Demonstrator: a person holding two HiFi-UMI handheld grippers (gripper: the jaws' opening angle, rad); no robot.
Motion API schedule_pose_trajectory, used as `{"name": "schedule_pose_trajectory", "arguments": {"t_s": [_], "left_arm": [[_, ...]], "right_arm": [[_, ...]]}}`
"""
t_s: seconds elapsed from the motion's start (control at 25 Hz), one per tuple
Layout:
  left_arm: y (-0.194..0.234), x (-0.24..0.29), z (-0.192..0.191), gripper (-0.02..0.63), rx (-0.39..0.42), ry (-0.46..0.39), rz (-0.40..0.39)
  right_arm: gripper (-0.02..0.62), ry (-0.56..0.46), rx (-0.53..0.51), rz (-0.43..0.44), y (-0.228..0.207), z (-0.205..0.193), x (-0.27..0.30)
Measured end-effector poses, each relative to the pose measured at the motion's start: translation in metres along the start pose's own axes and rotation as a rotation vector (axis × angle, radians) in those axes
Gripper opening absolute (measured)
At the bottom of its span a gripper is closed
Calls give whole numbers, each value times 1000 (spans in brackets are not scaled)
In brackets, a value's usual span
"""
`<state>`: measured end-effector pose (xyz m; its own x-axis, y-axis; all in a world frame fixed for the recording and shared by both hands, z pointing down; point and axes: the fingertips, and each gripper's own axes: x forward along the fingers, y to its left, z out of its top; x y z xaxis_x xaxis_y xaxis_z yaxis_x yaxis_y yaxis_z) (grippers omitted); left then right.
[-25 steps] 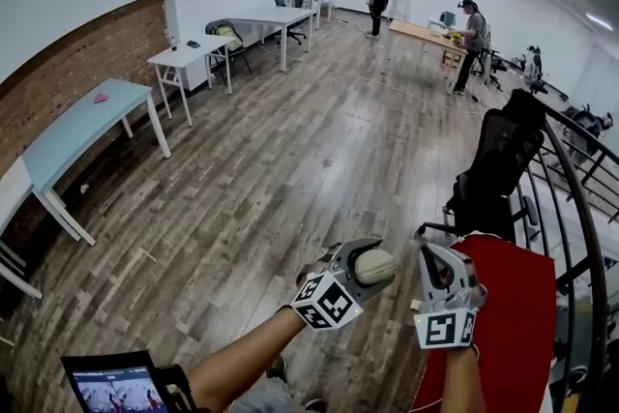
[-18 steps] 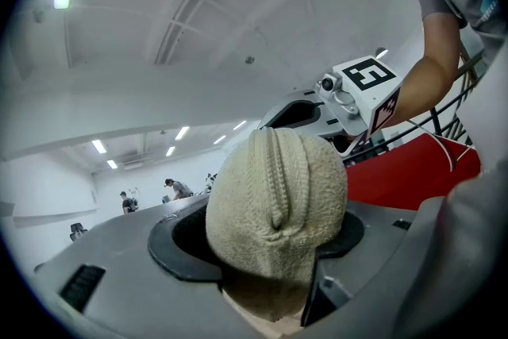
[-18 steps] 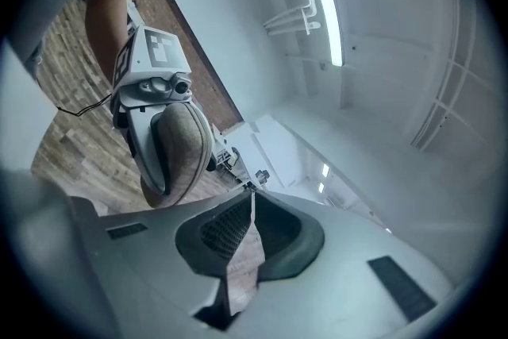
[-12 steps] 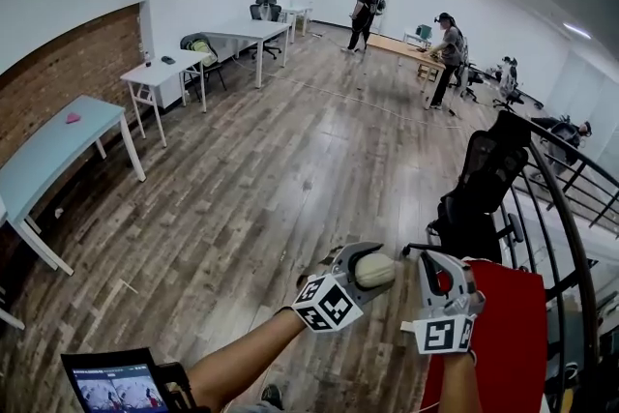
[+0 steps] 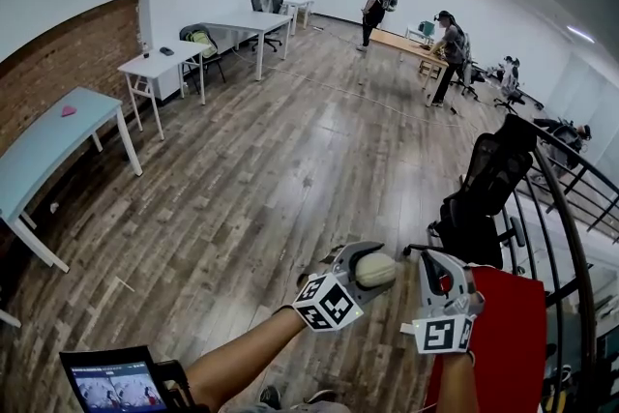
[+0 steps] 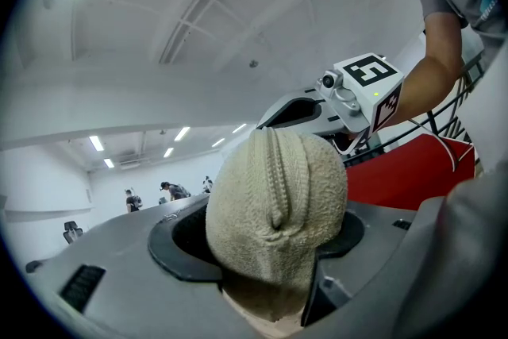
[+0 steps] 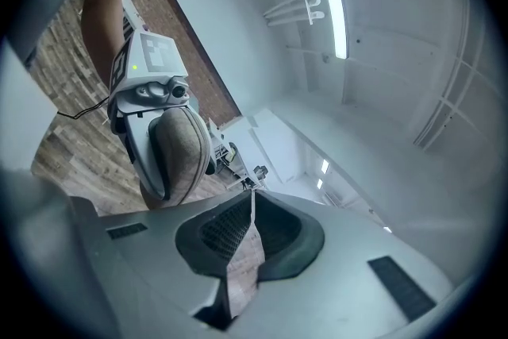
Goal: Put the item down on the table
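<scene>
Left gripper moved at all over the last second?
No, not noticeably. The left gripper, shut on the beige cloth roll, sits just as far left of the red table as before.

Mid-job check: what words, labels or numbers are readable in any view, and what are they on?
No readable text in any view.
Left cube and right cube: black-and-white square markers only, no letters or digits.
Screen at lower left of the head view: shows a picture; any print on it is too small to read.
Cloth item: no label showing.
</scene>
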<state>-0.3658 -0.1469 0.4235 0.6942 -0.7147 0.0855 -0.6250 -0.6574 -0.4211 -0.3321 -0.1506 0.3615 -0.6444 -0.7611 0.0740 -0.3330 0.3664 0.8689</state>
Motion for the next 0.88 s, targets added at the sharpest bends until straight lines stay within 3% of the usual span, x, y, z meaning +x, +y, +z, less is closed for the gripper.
{"name": "schedule_pose_trajectory", "arguments": {"t_s": [0.44,0.88], "left_arm": [[28,67,-37,307,-5,74,-12],[42,206,-10,307,34,72,-35]], "right_arm": [[6,-9,61,18,-12,-74,49],[6,1,65,-14,-94,-187,61]]}}
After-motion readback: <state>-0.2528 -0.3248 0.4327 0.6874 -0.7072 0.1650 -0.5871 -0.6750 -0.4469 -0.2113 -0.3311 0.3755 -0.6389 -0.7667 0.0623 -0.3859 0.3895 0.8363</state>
